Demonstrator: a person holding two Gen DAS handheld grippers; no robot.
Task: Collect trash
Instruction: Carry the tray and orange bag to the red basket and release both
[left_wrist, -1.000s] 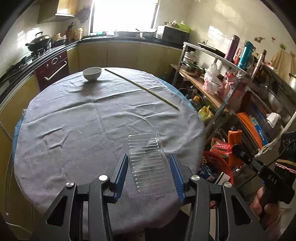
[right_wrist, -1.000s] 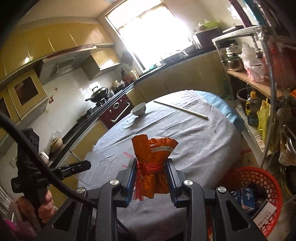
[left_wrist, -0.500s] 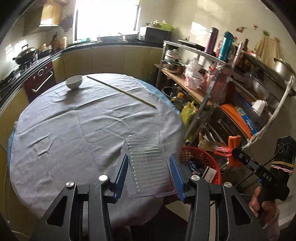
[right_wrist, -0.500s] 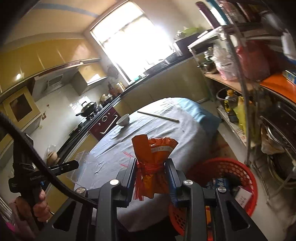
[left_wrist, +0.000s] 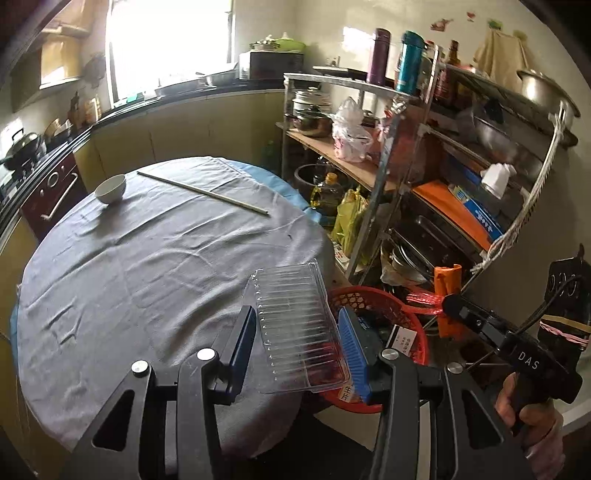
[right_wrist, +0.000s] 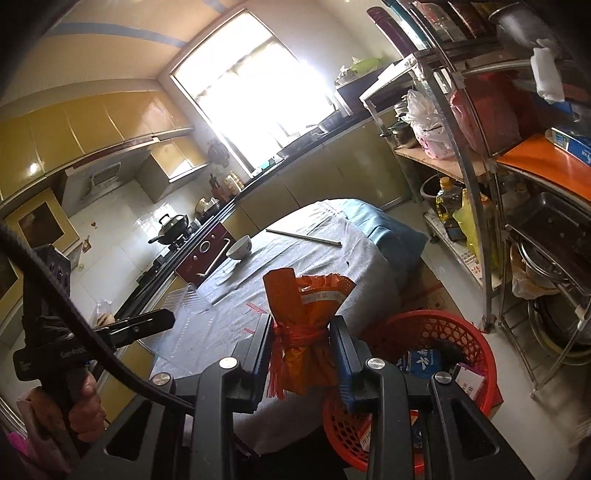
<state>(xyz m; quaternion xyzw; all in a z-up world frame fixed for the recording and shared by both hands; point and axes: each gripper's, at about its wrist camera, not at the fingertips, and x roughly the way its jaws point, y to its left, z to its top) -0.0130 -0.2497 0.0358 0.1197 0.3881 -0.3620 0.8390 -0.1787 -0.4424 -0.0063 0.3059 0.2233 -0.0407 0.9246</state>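
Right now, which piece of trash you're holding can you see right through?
The clear plastic tray in the left gripper. The right gripper holds an orange bag you can't see through.

The left gripper (left_wrist: 297, 330) was closed, its blue pads pressed against both long sides of a clear plastic tray (left_wrist: 295, 325), held level and pointing forward. The right gripper (right_wrist: 304, 349) was clamped at the tied neck of an orange bag (right_wrist: 304, 332), which stood upright between its fingers. A bare hand (right_wrist: 83, 408) gripped the left handle; another hand (left_wrist: 532, 424) gripped the right.
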